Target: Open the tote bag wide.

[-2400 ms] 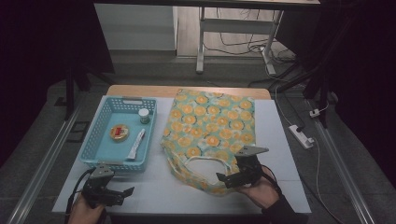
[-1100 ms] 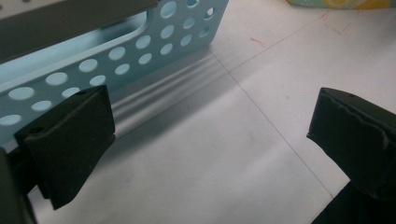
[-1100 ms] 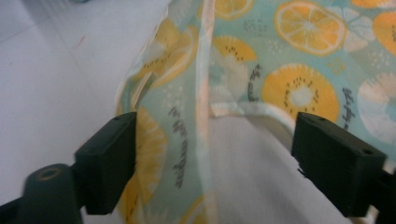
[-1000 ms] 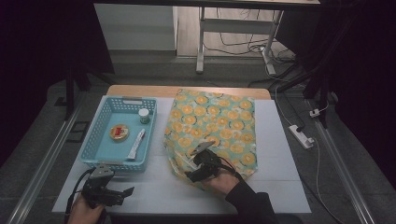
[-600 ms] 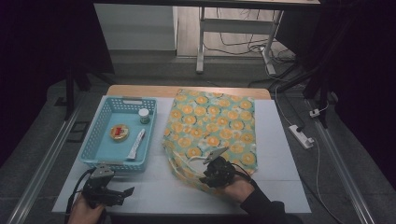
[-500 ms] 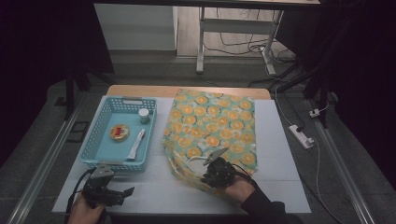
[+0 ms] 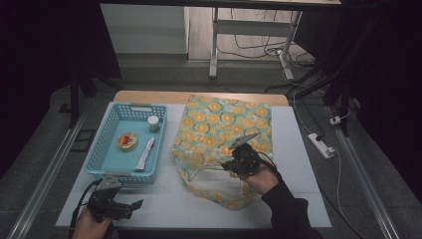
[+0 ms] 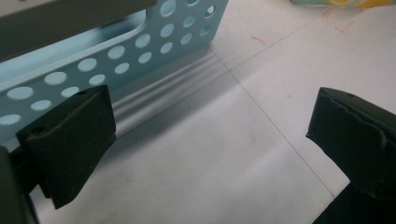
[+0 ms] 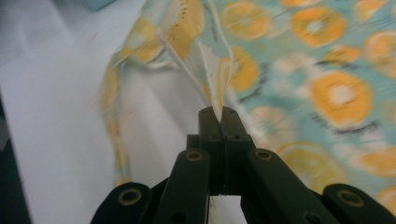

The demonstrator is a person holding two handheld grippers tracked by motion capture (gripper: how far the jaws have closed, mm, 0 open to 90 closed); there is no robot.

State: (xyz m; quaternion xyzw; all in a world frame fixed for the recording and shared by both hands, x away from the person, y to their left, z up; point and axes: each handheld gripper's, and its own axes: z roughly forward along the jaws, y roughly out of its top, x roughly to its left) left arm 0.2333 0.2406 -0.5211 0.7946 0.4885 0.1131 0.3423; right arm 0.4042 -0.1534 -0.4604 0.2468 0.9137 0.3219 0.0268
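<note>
A tote bag printed with orange slices lies flat in the middle of the white table, its handle loop toward me. My right gripper sits over the bag's near edge. Its jaws have just been closing and are now shut on a fold of the bag's fabric, which rises in a peak from the tips of the right gripper. My left gripper rests at the table's front left, open and holding nothing. In the left gripper view, the left gripper stands just in front of the blue basket.
The blue basket at the left holds a small white jar, a round red and yellow tin and a white tube. A power strip lies past the table's right edge. Bare white table lies between my hands.
My right gripper has closed on the bag's fabric near its opening, then moved right and up, pulling the cloth into a peak. The left gripper has stayed put.
</note>
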